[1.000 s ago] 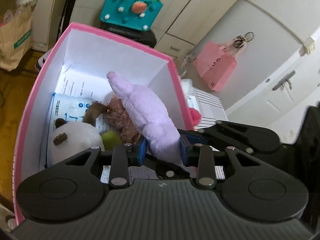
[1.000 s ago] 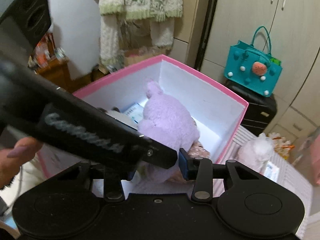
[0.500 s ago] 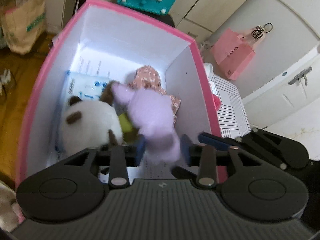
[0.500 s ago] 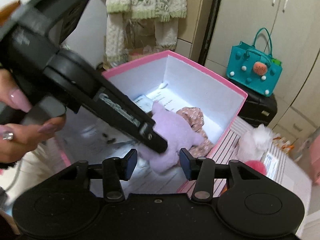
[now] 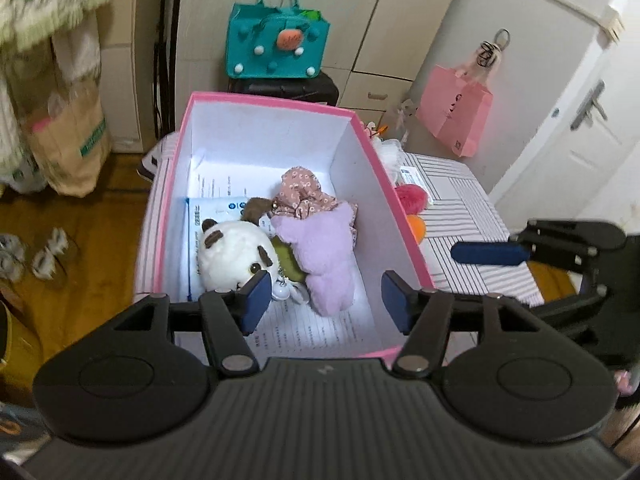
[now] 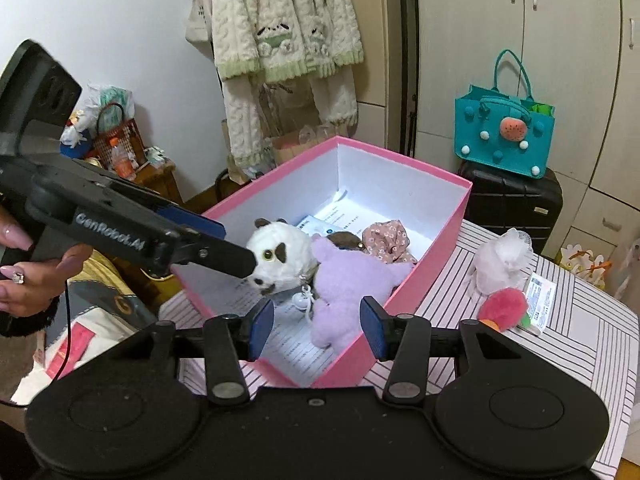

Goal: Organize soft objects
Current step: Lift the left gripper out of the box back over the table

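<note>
On the striped tablecloth we hold our left gripper over the pink box, jaws opening and empty; the right gripper stands apart, empty. The lilac plush lies inside beside the white plush.

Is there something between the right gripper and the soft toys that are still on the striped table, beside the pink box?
Nothing visible stands in the way. The right gripper, open and empty, is over the pink box corner; the white fluffy toy and red pompom lie uncovered on the striped table.
</note>
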Available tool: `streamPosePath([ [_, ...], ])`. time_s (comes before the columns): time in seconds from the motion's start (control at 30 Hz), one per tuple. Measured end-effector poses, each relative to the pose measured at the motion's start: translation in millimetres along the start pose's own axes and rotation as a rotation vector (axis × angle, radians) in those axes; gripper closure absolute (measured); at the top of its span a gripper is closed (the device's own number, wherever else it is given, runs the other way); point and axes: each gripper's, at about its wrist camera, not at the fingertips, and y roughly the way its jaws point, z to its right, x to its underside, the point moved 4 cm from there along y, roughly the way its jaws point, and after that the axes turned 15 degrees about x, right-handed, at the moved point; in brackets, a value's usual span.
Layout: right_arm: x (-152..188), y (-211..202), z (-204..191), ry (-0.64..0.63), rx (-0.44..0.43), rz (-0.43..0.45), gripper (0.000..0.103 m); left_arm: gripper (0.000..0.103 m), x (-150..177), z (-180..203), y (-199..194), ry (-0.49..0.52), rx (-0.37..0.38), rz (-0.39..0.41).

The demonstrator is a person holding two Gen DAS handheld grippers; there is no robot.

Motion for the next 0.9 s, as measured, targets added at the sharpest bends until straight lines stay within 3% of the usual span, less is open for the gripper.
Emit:
streamPosePath([
  [0.3, 3, -41, 3, -0.013, 0.011, 0.041, 0.048, 0.039, 11, 40, -30, 0.113, -0.043, -0.037],
  [0.4, 8, -49, 7, -0.014, 0.018, 0.044, 0.047, 0.039, 18, 50, -27, 0.117, -0.022, -0.076],
  [0.7, 33, -70, 29, 0.024, 0.058, 0.031, 0.047, 0.039, 27, 80, -23, 0.174, -0.011, -0.082],
  [0.9, 37, -94, 53, 0.045, 0.116, 0.04, 0.044, 0.03, 22, 109, -21, 0.231, 0.01, -0.061],
])
